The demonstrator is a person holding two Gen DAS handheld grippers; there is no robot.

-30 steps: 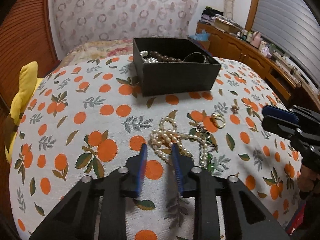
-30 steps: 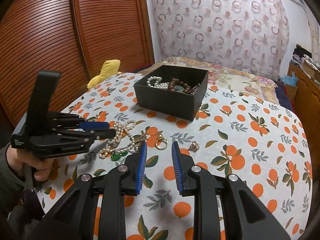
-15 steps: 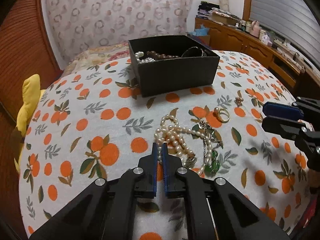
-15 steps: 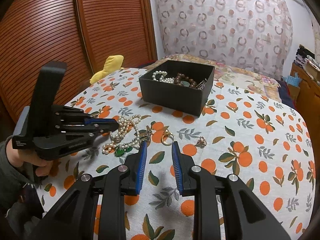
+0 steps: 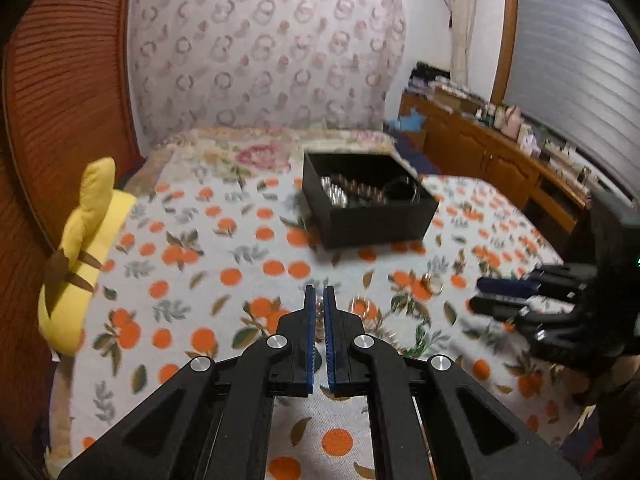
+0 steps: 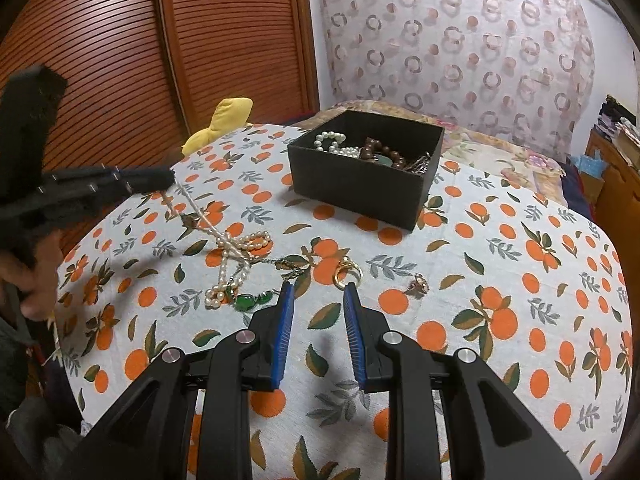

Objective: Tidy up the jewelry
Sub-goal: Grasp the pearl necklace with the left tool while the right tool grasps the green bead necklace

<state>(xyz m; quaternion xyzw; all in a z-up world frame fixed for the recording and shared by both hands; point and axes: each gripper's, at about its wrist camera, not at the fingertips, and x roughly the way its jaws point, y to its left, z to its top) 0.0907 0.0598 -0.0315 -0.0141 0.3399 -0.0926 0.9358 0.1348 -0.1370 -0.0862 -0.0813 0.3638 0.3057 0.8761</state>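
My left gripper [image 5: 319, 300] is shut on a pearl necklace [image 6: 236, 246] and lifts one end off the orange-print cloth; the rest trails down to the table. It shows at the left of the right wrist view [image 6: 160, 180]. A black box [image 6: 366, 168] with pearls and brown beads stands at the back, and also shows in the left wrist view [image 5: 368, 200]. A green pendant [image 6: 246, 301], a gold ring [image 6: 347, 272] and a small ring [image 6: 418, 282] lie on the cloth. My right gripper [image 6: 318, 304] is open and empty, just short of them.
A yellow soft toy [image 5: 80, 248] lies at the table's left edge. A wooden shutter door [image 6: 140, 60] stands to the left, a patterned curtain [image 6: 460, 40] behind. A wooden sideboard [image 5: 500, 168] with clutter runs along the right wall.
My left gripper closed on the pearl necklace, then rose and pulled one end up, stretching the strand. My right gripper stayed open and moved slightly closer to the jewelry.
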